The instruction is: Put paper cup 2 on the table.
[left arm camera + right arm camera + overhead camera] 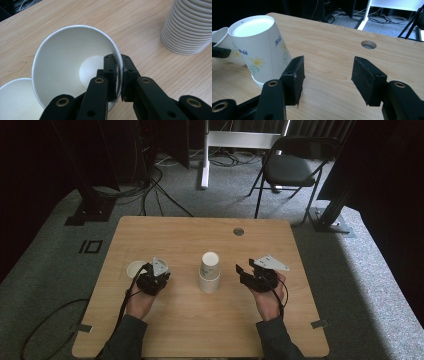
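An upside-down stack of flower-printed paper cups (209,272) stands at the middle of the wooden table (175,232). Left of it, my left gripper (148,273) is shut on the wall of a white paper cup (135,268). In the left gripper view the cup (65,62) is tilted with its mouth toward the camera, one jaw of my left gripper (119,61) inside its rim and one outside. A second cup (12,100) lies beside it. My right gripper (246,269) rests right of the stack, open with nothing between the jaws (327,68); the stack (259,47) stands just left of it.
A round cable hole (238,231) sits near the table's far edge, also visible as a hole (368,44) ahead of the right gripper. Beyond the table stand a black folding chair (292,167), a white desk leg (204,155) and floor cables (150,190).
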